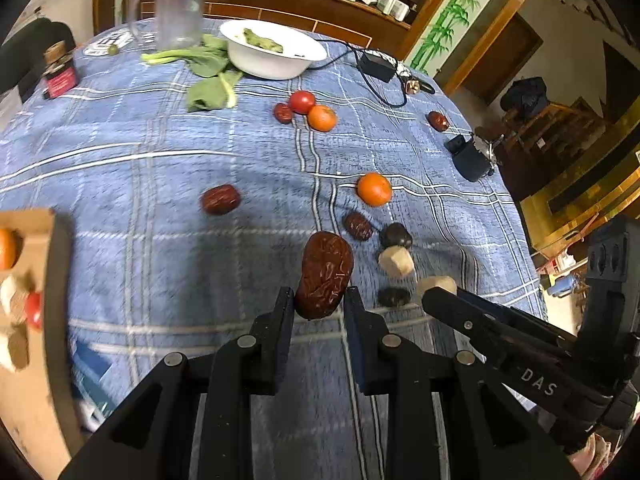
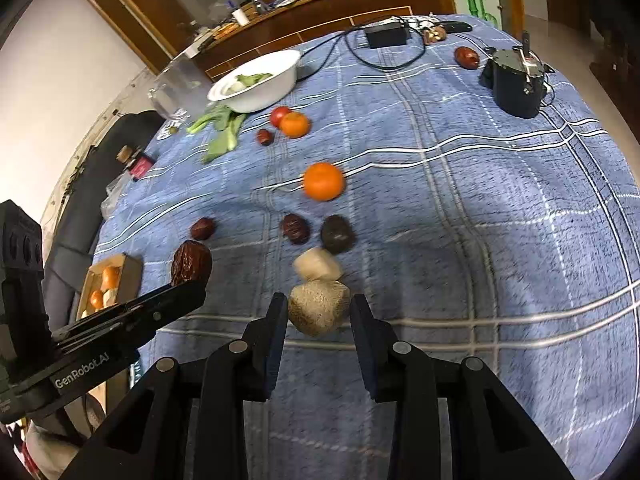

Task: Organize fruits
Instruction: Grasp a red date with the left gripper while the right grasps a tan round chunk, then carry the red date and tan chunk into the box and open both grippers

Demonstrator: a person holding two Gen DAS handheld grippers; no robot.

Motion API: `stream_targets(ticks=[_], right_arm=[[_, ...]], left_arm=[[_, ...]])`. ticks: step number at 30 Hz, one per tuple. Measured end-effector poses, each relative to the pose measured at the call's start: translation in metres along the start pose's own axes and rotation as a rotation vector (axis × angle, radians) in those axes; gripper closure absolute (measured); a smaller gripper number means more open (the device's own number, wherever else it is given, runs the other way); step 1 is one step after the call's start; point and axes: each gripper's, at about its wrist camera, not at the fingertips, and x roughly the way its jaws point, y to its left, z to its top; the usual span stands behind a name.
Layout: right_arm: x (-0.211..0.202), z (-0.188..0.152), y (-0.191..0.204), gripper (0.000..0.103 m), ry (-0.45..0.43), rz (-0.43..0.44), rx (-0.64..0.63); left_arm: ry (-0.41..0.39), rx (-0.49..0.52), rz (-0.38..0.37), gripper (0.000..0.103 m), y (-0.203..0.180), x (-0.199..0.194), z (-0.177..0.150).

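While both grippers hold fruit, loose pieces crowd the table (image 2: 480, 208).
Left gripper (image 1: 318, 300) is clenched on a wrinkled red date (image 1: 325, 274); right gripper (image 2: 319, 308) is clamped on a pale peeled chunk (image 2: 318, 307). Just beyond lie another pale chunk (image 2: 318, 265), a dark fruit (image 2: 337, 234) and an orange (image 2: 323, 181); the cardboard box (image 2: 114, 280) sits left.

"DAS" on the right claw's (image 1: 440, 300) arm, "GenRobot.AI" on the left claw's (image 2: 192, 286) arm

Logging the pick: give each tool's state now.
Left tool: shut on the red date.
Right tool: shut on the pale peeled chunk.
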Motion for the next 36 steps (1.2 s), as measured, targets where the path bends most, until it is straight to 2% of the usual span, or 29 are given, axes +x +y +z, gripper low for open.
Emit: stream_targets(ticks=[3, 6, 10, 14, 17, 20, 23, 25, 26, 30, 31, 36], right_arm=[[-0.005, -0.007, 0.016, 0.068, -0.001, 0.018, -0.013], [-0.007, -0.012, 0.037, 0.068, 0.001, 0.041, -0.037], [-0.007, -0.021, 0.071, 0.068, 0.002, 0.073, -0.086], [-0.003, -0.03, 0.099, 0.068, 0.006, 0.091, -0.125], [0.001, -0.036, 0.106, 0.068, 0.018, 0.092, -0.128], [0.002, -0.041, 0.108, 0.068, 0.024, 0.076, -0.135], [0.0, -0.044, 0.105, 0.068, 0.025, 0.064, -0.132], [0.0, -0.046, 0.1, 0.068, 0.025, 0.054, -0.126], [0.001, -0.046, 0.097, 0.068, 0.027, 0.052, -0.12], [0.009, -0.049, 0.089, 0.068, 0.051, 0.057, -0.086], [0.01, -0.05, 0.089, 0.068, 0.054, 0.06, -0.085], [0.013, -0.054, 0.093, 0.068, 0.063, 0.067, -0.106]], left_arm=[[-0.02, -0.011, 0.014, 0.08, 0.01, -0.02, -0.01], [-0.04, -0.029, 0.034, 0.086, 0.025, -0.041, -0.02], [-0.061, -0.066, 0.066, 0.086, 0.055, -0.066, -0.034], [-0.05, -0.13, 0.082, 0.086, 0.086, -0.076, -0.046], [-0.021, -0.13, 0.092, 0.086, 0.094, -0.072, -0.052], [0.026, -0.105, 0.087, 0.086, 0.091, -0.06, -0.062], [0.064, -0.032, 0.106, 0.085, 0.082, -0.051, -0.081], [0.059, 0.05, 0.165, 0.071, 0.073, -0.047, -0.092], [0.074, 0.064, 0.169, 0.07, 0.072, -0.044, -0.094], [0.109, 0.081, 0.182, 0.07, 0.071, -0.029, -0.101], [0.105, 0.103, 0.198, 0.077, 0.068, -0.028, -0.103], [0.061, 0.092, 0.172, 0.077, 0.065, -0.036, -0.1]])
